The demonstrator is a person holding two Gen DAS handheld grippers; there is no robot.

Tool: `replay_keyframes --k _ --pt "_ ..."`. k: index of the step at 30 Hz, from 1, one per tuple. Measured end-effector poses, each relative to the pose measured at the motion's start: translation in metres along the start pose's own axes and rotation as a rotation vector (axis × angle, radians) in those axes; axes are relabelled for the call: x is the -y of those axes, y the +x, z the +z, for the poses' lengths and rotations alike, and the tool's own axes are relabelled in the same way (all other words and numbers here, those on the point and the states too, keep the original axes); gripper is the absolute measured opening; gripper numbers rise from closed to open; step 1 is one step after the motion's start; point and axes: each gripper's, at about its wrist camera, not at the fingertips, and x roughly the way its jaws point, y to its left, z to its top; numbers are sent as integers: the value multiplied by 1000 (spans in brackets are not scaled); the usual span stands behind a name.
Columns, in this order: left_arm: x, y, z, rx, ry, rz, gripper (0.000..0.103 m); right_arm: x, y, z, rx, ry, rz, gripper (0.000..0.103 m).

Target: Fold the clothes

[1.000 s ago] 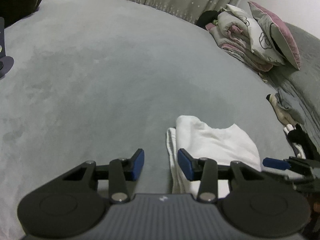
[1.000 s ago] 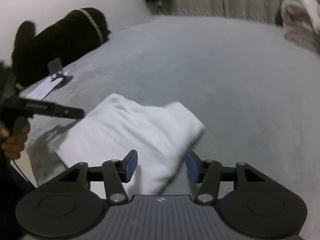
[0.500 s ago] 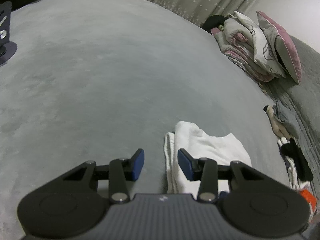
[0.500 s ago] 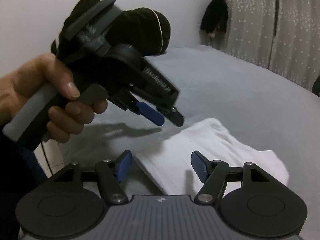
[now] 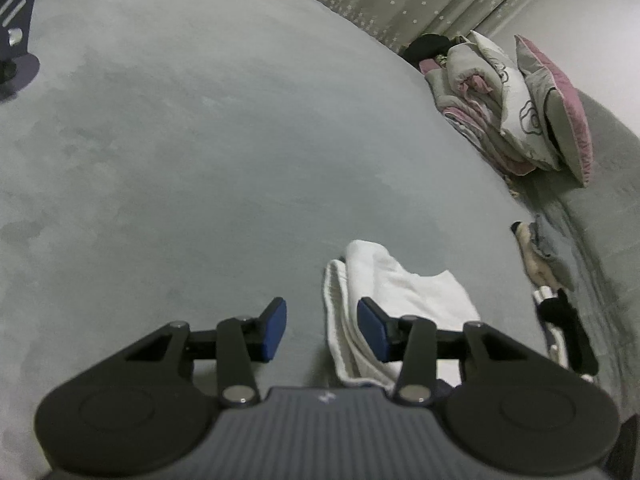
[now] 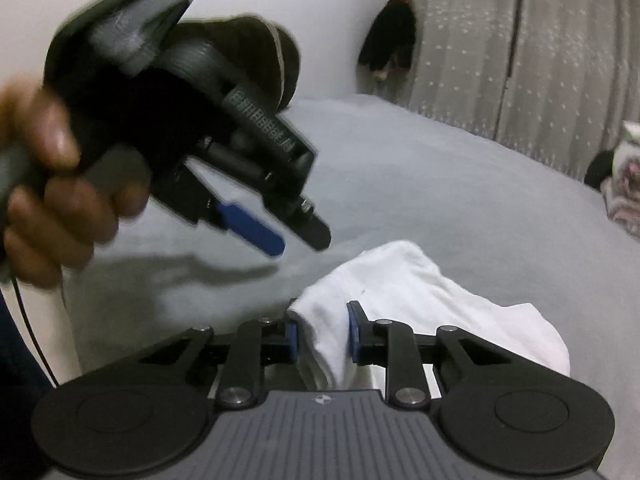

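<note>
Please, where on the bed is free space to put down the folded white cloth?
The wide grey bed cover is bare beyond and left of the white cloth, up to the black stand. It is crowded on the right: bedding pile and small clothes.

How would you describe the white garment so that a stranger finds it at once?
Start from the wide grey bed cover. Near its front edge lies the folded white cotton garment, its end between the right gripper fingers. It is the only white item there, unlike the dark clothes beside it.
</note>
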Motion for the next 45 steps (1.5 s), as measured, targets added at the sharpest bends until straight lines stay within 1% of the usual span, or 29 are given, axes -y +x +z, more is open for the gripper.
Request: replay_keyframes --k 1,3,6,9,11,14,18,21,25,28,29,30,31,32,33,34,35,36,37,38,40,41,45 --pt "0 0 0 -3 -5 -11 41 5 -3 1 7 20 9 23" --pt "0 1 0 -11 -18 -34 45 13 -8 1 19 51 20 23" --pt "-1 9 -4 -50 -50 -80 50 22 -14 2 30 88 31 23" --pt "3 19 -9 -83 -71 -112 53 22 -14 4 35 86 45 23" --pt "3 24 -10 -84 -91 -115 55 21 -15 4 36 83 48 23" --pt "1 31 -10 -96 -145 -140 56 18 -16 5 37 79 50 23" --pt "7 34 -11 -86 -148 -183 57 14 -17 5 35 64 52 23" --pt "9 36 -11 -84 -150 -184 59 12 -12 7 35 40 57 23" --pt "10 44 -13 -112 -133 -144 59 7 -11 6 34 26 63 23" --pt "14 47 -14 -110 -110 -120 55 4 -11 4 30 14 67 23" --pt "15 48 -15 -107 -102 -112 52 2 -11 3 29 4 66 23" --pt "15 49 -15 -103 -93 -99 43 0 -10 2 28 -7 64 23" --pt "15 50 -16 -100 -84 -86 38 -1 -9 1 25 -17 64 23" --pt "15 51 -17 -97 -77 -74 30 -2 -8 0 21 -22 66 24" --pt "15 52 -17 -96 -73 -62 24 -3 -7 -1 16 -27 68 26" --pt "15 52 -18 -95 -66 -55 23 -4 -5 -2 7 -33 75 30" --pt "15 52 -18 -94 -56 -52 22 -6 -4 -3 -10 -42 89 36" --pt "15 52 -18 -92 -44 -49 21 -7 -3 -4 -29 -53 109 53" --pt "17 51 -19 -87 -30 -46 21 -7 -4 -3 -53 -67 138 61" --pt "18 50 -20 -83 -18 -41 21 -7 -5 -3 -72 -79 163 72" --pt "22 48 -21 -75 13 -26 21 -1 -16 -1 -92 -88 203 73" --pt "24 47 -22 -71 32 -18 21 9 -22 0 -98 -62 219 73" --pt "29 43 -22 -62 81 7 21 81 -43 -2 -104 196 223 74"
